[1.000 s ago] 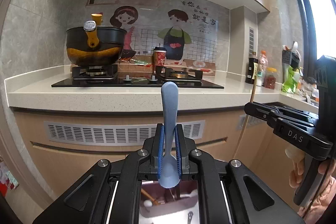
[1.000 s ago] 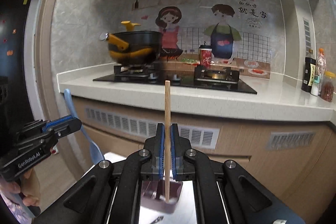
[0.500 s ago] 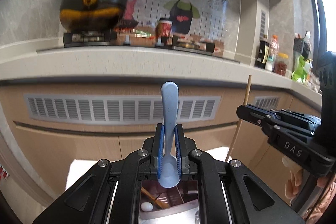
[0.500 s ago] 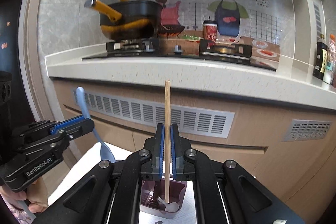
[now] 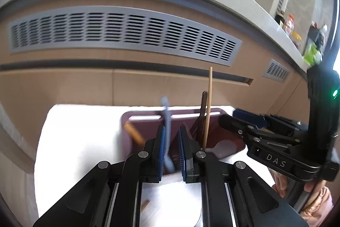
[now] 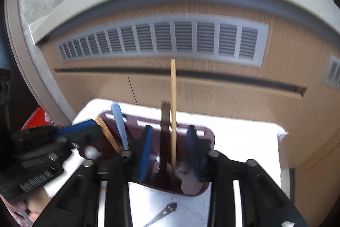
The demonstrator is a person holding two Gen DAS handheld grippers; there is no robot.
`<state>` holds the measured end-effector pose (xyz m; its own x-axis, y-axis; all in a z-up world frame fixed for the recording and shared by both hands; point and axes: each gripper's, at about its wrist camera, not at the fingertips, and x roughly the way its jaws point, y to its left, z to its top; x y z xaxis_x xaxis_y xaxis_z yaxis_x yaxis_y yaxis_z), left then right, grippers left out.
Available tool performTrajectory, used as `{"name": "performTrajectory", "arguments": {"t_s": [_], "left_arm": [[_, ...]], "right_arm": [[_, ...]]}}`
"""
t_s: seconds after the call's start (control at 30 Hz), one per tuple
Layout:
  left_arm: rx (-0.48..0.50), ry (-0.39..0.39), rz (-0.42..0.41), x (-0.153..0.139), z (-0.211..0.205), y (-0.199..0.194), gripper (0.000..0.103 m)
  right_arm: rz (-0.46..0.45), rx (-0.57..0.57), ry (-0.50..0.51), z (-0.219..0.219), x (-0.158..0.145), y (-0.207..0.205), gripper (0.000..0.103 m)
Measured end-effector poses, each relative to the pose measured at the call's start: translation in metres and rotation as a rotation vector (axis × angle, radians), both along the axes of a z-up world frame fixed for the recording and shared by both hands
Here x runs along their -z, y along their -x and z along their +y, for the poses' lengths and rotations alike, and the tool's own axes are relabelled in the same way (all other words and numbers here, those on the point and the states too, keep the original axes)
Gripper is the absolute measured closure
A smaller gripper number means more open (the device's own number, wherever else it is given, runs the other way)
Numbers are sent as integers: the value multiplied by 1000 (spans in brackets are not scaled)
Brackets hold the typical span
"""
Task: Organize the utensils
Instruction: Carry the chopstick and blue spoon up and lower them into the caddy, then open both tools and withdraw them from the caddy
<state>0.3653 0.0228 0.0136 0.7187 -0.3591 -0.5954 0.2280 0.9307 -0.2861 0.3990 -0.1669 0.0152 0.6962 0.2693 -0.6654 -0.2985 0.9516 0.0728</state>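
Both grippers have dropped from stove height to the maroon utensil holder [image 5: 148, 120] on the white table [image 5: 74, 142], and both have begun letting go.

Stove and pot have slid out the top of each view; cabinet vents now fill it. Inside the holder: a dark utensil [image 6: 164, 131], the wooden chopstick [image 6: 173, 110], the blue spoon [image 5: 166, 120] and a tan handle [image 5: 133, 133] leaning toward 10 o'clock. Right gripper [image 6: 170, 152]: jaws opening, a clear gap each side of the upright chopstick, no pad pressing it. Left gripper [image 5: 171, 150]: jaws opening slightly, the spoon against the left pad, clear of the right one.
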Motion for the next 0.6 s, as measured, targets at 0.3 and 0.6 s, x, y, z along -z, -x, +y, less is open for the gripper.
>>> {"name": "performTrajectory", "arguments": {"t_s": [0.3, 0.6], "left_arm": [[-121, -61, 97, 41, 58, 51, 63], [-168, -25, 245, 96, 80, 88, 63]], "right_arm": [[7, 12, 119, -19, 29, 51, 47], [31, 11, 276, -34, 61, 118, 10]]}}
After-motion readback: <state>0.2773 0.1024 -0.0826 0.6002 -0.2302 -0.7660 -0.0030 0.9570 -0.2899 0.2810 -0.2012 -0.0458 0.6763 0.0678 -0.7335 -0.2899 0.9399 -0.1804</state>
